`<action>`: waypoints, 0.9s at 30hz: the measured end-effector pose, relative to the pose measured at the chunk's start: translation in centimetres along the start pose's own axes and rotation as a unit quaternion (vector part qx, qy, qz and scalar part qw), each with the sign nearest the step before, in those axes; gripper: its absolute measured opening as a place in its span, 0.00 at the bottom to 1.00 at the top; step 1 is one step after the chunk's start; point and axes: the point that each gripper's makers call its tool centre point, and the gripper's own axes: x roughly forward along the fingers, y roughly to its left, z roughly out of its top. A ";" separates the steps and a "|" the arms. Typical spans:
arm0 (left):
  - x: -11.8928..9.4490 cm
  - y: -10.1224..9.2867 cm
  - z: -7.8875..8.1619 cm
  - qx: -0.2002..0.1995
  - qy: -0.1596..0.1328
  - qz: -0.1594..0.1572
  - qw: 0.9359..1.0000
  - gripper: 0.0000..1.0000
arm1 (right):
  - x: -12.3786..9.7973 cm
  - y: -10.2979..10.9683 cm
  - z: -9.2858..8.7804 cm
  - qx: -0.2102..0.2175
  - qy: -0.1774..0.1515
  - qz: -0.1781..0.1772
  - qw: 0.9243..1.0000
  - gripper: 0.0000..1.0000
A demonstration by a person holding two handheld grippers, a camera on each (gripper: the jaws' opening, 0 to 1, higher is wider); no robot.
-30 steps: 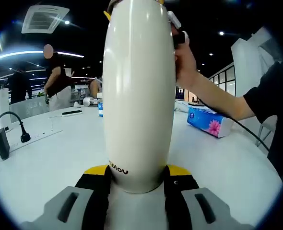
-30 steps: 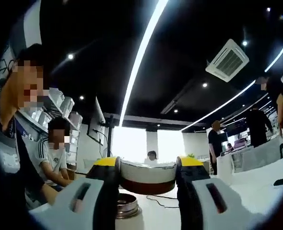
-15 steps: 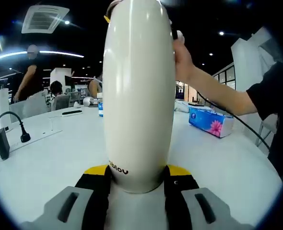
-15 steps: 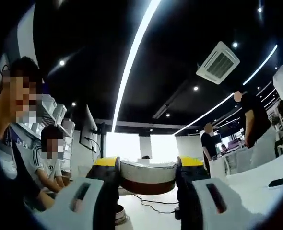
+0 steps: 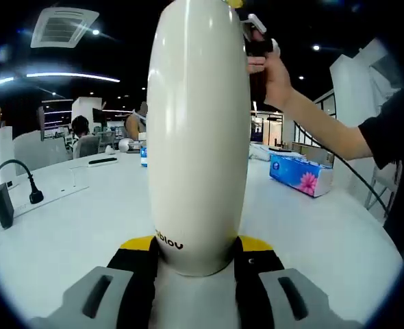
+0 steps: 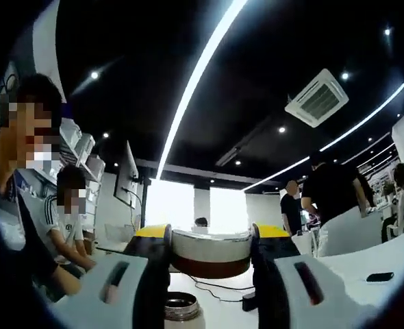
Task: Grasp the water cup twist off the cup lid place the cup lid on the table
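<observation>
White water cup (image 5: 198, 137) stands on the worktop (image 5: 65, 226), clamped by our left gripper (image 5: 196, 257). Our right gripper (image 6: 209, 253) grips the cup lid (image 6: 210, 252) above the open mouth. A slack grip could drop it.

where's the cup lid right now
In the right gripper view the cup lid sits clamped between the right gripper jaws, lifted above the cup's open mouth.

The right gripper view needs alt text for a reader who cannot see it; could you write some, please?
The right hand-held gripper holds the cup lid between its yellow-tipped jaws, lifted clear above the open steel mouth of the water cup. Behind are a white table, seated and standing people, and a dark ceiling with strip lights.
</observation>
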 end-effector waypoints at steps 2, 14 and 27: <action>0.0 0.0 0.0 0.000 0.000 0.000 1.000 0.46 | -0.6 0.3 0.3 -0.003 -0.001 -0.005 1.000 0.48; 0.0 -0.1 0.0 0.000 0.000 0.001 1.000 0.46 | -4.0 0.1 -0.1 0.004 0.002 -0.038 0.999 0.48; 0.0 -0.2 0.0 0.000 0.000 0.001 1.000 0.46 | -6.7 -0.9 -1.4 0.018 0.006 -0.064 0.998 0.48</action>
